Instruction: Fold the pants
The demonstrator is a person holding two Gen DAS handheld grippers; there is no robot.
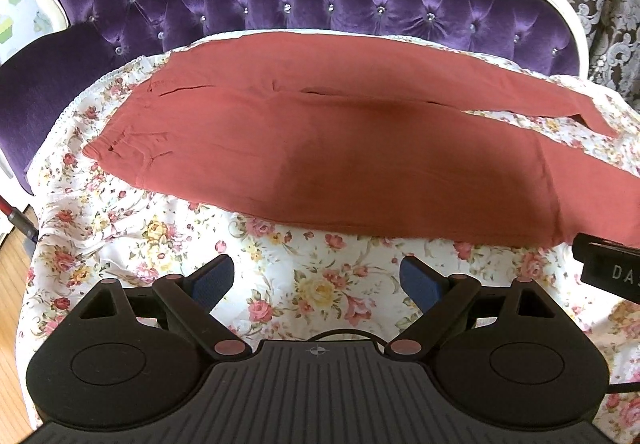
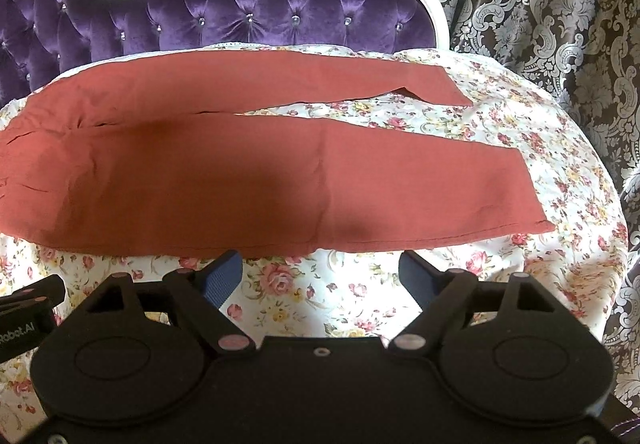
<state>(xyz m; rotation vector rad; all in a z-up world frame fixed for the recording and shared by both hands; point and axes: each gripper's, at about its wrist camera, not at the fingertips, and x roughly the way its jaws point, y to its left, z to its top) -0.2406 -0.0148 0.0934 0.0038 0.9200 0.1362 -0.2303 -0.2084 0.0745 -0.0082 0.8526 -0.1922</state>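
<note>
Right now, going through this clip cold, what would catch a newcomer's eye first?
The rust-red pants lie spread flat across the middle of a floral sheet, waistband to the left, both legs running right with a gap between them. Behind them rises a tufted purple velvet sofa back with a white frame. The left tool and right tool are both open, short of the near leg.

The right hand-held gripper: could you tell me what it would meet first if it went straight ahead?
Probably the near leg of the pants, just past the bare floral sheet between its open fingers; depth is uncertain.
</note>
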